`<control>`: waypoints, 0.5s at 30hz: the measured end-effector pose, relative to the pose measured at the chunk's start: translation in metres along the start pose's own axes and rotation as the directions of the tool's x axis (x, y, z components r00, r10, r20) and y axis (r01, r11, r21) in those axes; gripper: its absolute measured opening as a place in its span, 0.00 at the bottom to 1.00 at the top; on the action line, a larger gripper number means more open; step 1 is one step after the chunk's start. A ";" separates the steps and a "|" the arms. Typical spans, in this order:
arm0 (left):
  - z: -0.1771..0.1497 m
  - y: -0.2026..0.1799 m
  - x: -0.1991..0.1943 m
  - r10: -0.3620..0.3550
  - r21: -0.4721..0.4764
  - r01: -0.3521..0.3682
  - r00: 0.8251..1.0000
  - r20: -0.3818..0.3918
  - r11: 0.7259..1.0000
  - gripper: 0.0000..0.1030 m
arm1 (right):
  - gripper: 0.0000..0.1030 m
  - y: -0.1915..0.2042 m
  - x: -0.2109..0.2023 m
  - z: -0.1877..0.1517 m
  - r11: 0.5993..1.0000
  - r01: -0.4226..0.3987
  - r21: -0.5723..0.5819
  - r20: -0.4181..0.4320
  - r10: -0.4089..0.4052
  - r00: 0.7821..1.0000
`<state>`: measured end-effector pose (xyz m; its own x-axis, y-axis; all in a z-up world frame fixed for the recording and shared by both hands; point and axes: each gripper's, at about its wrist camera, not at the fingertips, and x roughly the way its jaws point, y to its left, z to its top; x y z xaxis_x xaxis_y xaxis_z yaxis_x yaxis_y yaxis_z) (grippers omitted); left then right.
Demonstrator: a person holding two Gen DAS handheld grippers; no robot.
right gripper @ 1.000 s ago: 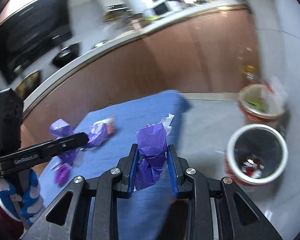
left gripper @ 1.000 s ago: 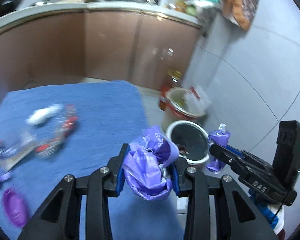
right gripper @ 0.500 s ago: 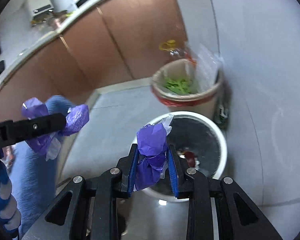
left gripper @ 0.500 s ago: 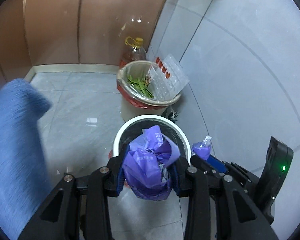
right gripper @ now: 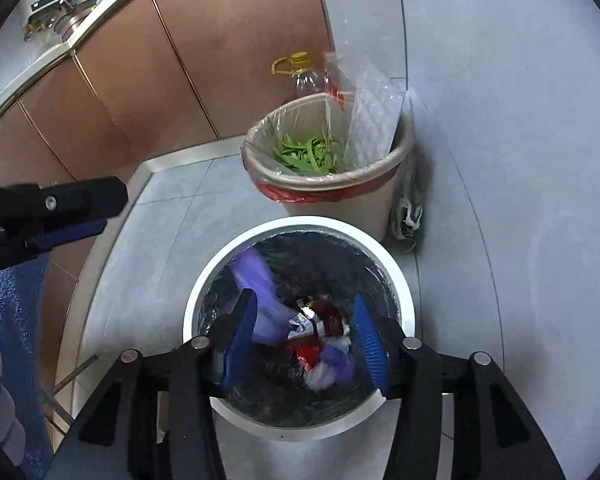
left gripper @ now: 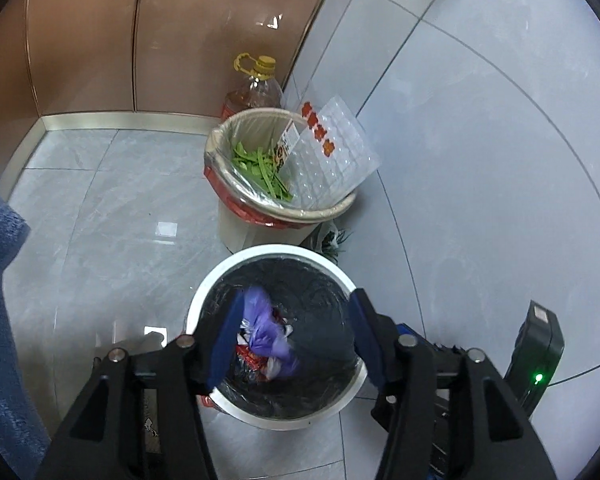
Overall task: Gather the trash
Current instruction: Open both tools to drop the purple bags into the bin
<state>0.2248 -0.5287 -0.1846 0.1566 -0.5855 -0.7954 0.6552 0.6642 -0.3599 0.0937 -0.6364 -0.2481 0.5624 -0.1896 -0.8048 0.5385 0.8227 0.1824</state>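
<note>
A white-rimmed bin [left gripper: 204, 292] with a black liner stands on the floor; it also shows in the right wrist view [right gripper: 192, 300]. My left gripper [left gripper: 296, 334] is open above it, and a purple wrapper [left gripper: 266, 330] is falling into the bin among red and white trash. My right gripper [right gripper: 304, 338] is open above the same bin. A blurred purple wrapper [right gripper: 260, 292] drops by its left finger, and another purple piece [right gripper: 338, 358] lies on the trash [right gripper: 316, 332]. The left gripper's fingers [right gripper: 72, 208] show at the left of the right wrist view.
A beige bin [left gripper: 236, 232] with green scraps and a clear plastic tray stands behind; it also shows in the right wrist view [right gripper: 360, 208]. An oil bottle [left gripper: 256, 88] stands by brown cabinets [left gripper: 100, 40]. The blue tablecloth [left gripper: 0, 320] hangs at the left. Grey wall tiles at right.
Both grippers moved from the table over the white bin and opened. The purple wrappers they held have dropped out and are falling into the bin.
</note>
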 end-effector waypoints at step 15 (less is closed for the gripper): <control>-0.038 0.009 -0.176 0.106 -0.020 -0.105 0.953 0.285 0.994 0.53 | 0.69 0.044 -0.122 -0.016 1.000 0.007 -0.013 0.178 -0.005 0.984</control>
<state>0.1749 -0.4018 -0.0668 0.4290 -0.6197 -0.6572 0.6204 0.7309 -0.2843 0.0388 -0.5688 -0.1510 0.6625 -0.2856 -0.6925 0.5343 0.8281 0.1697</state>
